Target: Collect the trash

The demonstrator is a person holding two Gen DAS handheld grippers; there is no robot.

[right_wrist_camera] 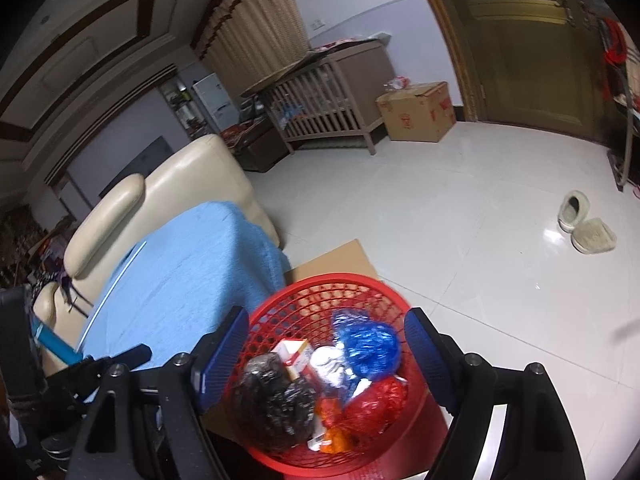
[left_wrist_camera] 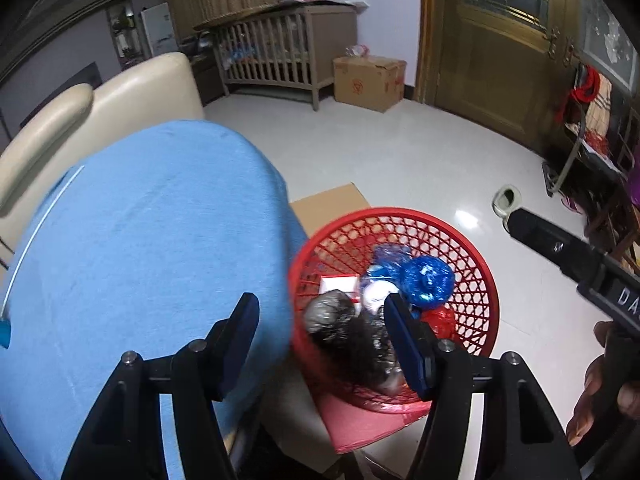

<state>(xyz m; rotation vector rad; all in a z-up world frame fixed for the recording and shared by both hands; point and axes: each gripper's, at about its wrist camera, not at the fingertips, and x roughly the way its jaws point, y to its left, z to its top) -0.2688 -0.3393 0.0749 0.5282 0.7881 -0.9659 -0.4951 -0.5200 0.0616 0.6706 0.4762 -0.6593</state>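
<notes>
The red basket (right_wrist_camera: 320,380) is sitting on cardboard (right_wrist_camera: 336,260) on the floor, right of the blue-covered table (left_wrist_camera: 140,240), already holding black (right_wrist_camera: 276,400), blue (right_wrist_camera: 368,344) and red (right_wrist_camera: 372,400) bags. Both the left gripper (left_wrist_camera: 320,332) and right gripper (right_wrist_camera: 324,344) are hanging released, grasping nothing. No loose trash is showing; only slippers (right_wrist_camera: 584,224) are lying far right.

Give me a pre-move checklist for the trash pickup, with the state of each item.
1. Left gripper empty: ok, open, nothing between its pads.
2. Right gripper empty: ok, open above the red basket.
3. Basket upright: ok.
4. Trash inside the basket: ok; blue bag, black bag and red bag lie within the rim.
5. Blue cloth free of trash: ok on the visible part.
6. More trash on the floor: cannot tell.
</notes>
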